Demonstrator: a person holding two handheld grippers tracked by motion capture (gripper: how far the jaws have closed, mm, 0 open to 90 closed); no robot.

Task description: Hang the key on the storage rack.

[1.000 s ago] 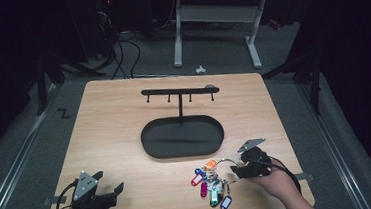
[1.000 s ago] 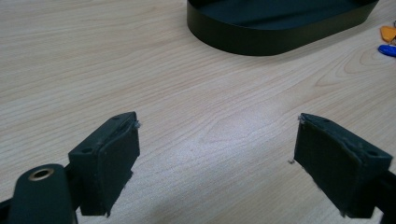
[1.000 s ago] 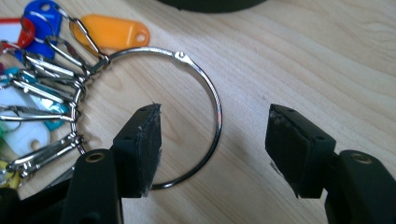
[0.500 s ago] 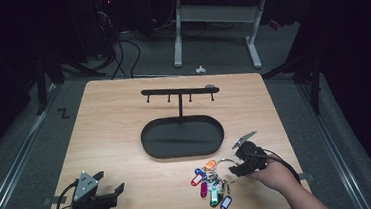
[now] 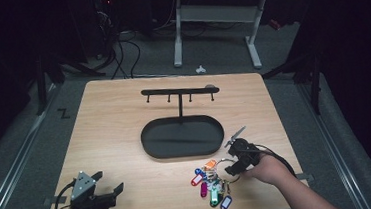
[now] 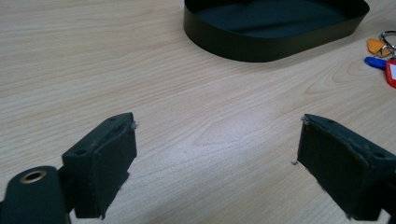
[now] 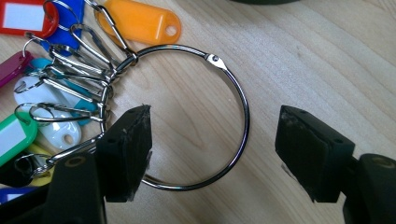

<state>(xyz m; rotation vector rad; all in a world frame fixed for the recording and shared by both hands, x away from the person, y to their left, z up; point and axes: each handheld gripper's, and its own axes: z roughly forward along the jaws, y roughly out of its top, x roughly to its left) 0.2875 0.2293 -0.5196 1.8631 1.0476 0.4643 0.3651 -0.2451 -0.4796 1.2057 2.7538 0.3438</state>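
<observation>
I see a pale wooden worktop (image 7: 327, 60) with a smooth, matt grain. The big key ring (image 7: 233, 93) is shiny polished metal. The key tags (image 7: 140, 21) look like glossy coloured plastic. The oval tray (image 6: 261, 44) is matt black metal, and the fingers (image 7: 128, 149) carry rough, dull black pads.

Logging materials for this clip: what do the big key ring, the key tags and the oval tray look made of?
Key ring: polished metal, likely steel; bright mirror glints and a hinge rivet.
Key tags: glossy coloured plastic, judging by smooth moulded edges and sheen.
Oval tray: thin matt black wall, probably painted sheet metal, though plastic is possible.
</observation>
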